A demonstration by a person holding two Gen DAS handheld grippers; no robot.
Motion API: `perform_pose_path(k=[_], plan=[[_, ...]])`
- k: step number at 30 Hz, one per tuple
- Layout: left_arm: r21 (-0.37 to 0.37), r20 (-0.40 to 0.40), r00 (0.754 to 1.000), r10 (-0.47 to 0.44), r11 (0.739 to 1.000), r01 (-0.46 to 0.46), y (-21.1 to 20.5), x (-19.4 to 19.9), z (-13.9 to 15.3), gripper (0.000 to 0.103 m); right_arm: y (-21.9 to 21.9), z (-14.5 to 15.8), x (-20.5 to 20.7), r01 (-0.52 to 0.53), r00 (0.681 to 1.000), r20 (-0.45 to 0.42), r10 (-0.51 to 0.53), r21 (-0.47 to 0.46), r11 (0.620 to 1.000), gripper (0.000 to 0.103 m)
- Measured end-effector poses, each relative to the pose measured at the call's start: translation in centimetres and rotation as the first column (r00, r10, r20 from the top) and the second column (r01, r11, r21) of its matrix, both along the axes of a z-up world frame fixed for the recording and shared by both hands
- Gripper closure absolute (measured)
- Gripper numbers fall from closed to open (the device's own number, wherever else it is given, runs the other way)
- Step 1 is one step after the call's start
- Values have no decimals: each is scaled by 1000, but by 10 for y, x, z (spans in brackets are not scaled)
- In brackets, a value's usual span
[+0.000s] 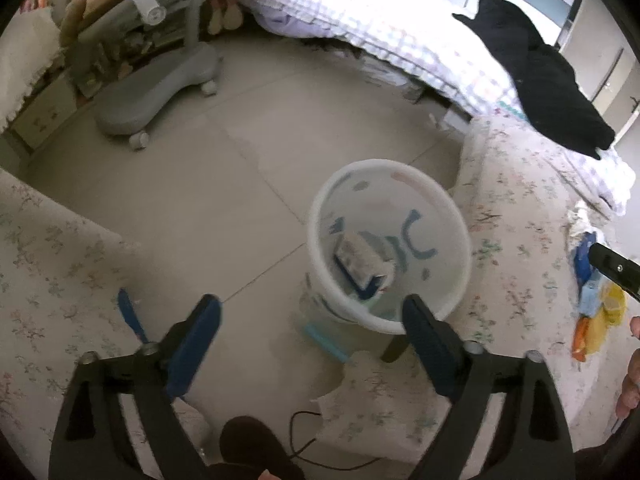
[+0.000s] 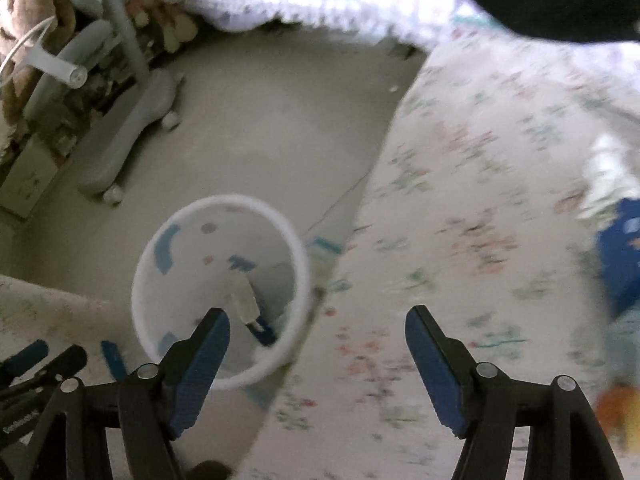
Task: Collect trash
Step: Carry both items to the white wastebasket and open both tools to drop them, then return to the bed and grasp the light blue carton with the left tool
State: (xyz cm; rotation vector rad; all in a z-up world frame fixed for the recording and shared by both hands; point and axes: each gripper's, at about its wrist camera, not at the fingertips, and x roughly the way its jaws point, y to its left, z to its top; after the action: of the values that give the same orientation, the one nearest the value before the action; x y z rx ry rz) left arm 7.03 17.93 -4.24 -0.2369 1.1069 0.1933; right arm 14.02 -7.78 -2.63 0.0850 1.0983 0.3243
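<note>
Both grippers stand released with nothing between the blue pads. The left gripper (image 1: 312, 320) hangs over bare floor at the frame's lower middle, its right pad crossing the near rim of the white bin (image 1: 452, 216), where a box (image 1: 362, 262) already lies. The right gripper (image 2: 318, 332) straddles the bin's right wall and the floral cover (image 2: 480, 200). The remaining wrappers (image 1: 596, 292), blue, yellow and orange, lie heaped on that cover at the far right edge of the left view, long axis running up-down in frame. By my judgement the right hand is nearer them, so it should swing rightward while the bin stays at lower left
</note>
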Motion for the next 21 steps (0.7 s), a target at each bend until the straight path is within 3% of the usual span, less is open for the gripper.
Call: perform_pose_path(k=[7, 21], plan=[[-4, 5, 997, -76, 997, 76, -34, 2, 6, 1, -52, 24, -13, 61, 997, 47, -59, -27, 998, 21], [-61, 57, 976, -211, 975, 215, -113, 7, 28, 1, -184, 40, -46, 236, 971, 68, -231, -66, 970, 21]])
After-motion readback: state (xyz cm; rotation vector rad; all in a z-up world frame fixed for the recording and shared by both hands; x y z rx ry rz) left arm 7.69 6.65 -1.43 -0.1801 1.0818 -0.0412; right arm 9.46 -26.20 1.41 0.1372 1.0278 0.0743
